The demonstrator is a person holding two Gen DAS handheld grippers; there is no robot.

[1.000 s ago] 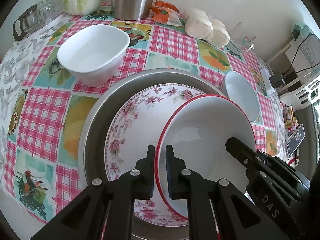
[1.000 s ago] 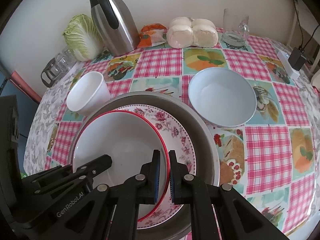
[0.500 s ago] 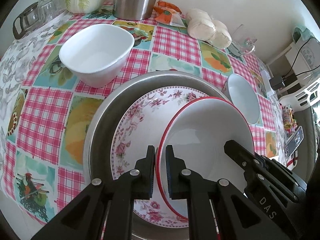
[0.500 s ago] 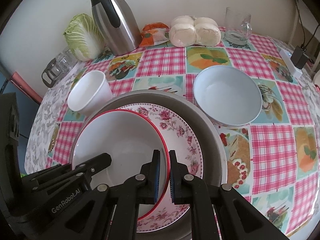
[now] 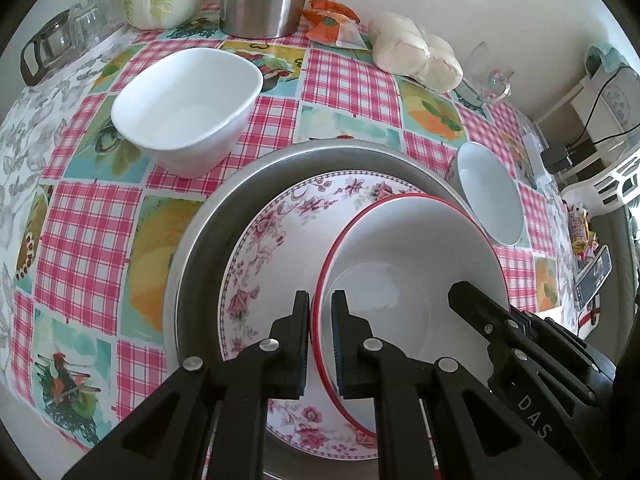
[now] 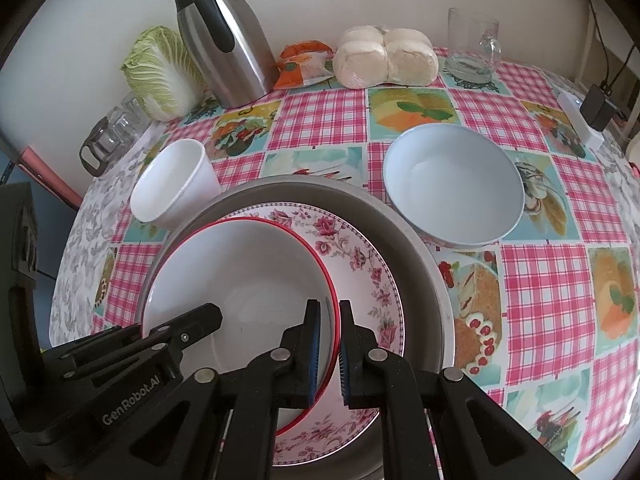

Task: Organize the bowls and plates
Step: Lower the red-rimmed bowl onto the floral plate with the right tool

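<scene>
Both tools (image 5: 321,338) (image 6: 329,344) astride red-rimmed bowl's (image 5: 408,256) rim

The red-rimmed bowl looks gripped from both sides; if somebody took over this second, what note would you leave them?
Left hand-held gripper: shut on the red-rimmed bowl, at its left rim.
Right hand-held gripper: shut on the same bowl's right rim.
The bowl sits over the floral plate, which lies in the metal tray.
Done: plate and bowl gathered in the tray.
Left: the white bowl and the pale blue bowl stand loose on the tablecloth.
</scene>
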